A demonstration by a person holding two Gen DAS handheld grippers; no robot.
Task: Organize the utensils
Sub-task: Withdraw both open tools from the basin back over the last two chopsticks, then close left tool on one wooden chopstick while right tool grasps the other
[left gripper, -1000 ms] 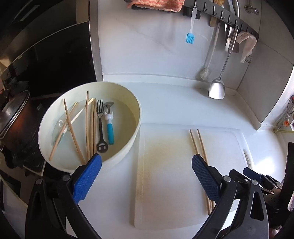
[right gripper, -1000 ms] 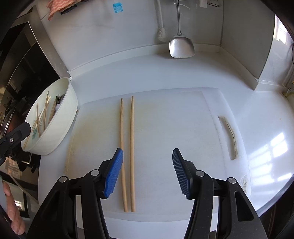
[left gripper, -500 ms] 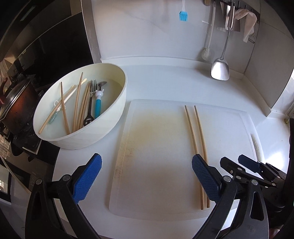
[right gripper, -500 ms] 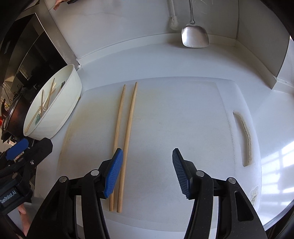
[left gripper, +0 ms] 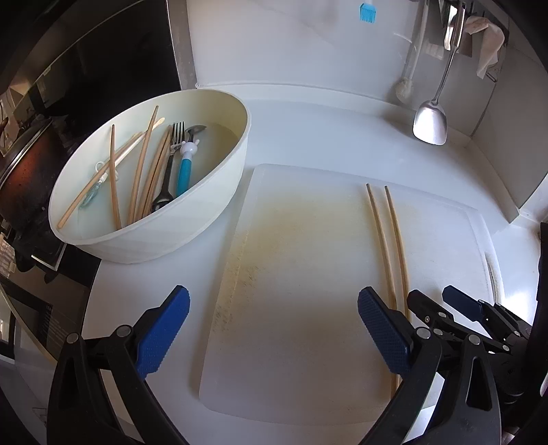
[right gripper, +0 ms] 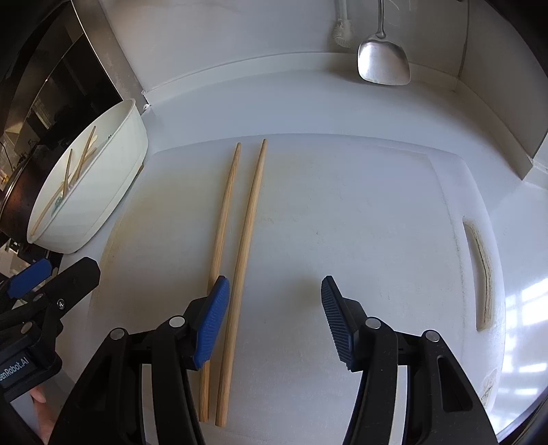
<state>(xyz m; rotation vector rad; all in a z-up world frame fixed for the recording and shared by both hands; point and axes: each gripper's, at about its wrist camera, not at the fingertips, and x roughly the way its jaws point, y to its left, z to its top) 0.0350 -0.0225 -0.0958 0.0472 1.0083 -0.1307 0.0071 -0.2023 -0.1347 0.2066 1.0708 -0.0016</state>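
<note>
Two wooden chopsticks [right gripper: 239,239] [left gripper: 390,236] lie side by side on a white cutting board [right gripper: 342,222] [left gripper: 301,274]. A cream bowl [left gripper: 219,191] [right gripper: 113,185] to the board's left holds several chopsticks [left gripper: 140,174], a dark fork [left gripper: 167,171] and a blue-handled spoon [left gripper: 185,167]. My left gripper [left gripper: 274,328] hangs open above the board's near left part, with nothing between its fingers. My right gripper [right gripper: 274,315] is open low over the board; its left pad sits over the left chopstick, and the other chopstick lies just inside it. The right gripper [left gripper: 459,304] also shows in the left wrist view.
A steel spatula [left gripper: 431,119] [right gripper: 383,61] and a white brush [left gripper: 407,85] hang against the back wall, with a blue silicone brush [left gripper: 368,13] higher up. A dark pot [left gripper: 20,178] and stove stand left of the bowl. The board's handle slot [right gripper: 483,270] is at its right.
Both grippers have sunk toward the board and pulled back from the bowl. The bowl has slid up and left in the left wrist view. The chopsticks look larger under the right gripper.
</note>
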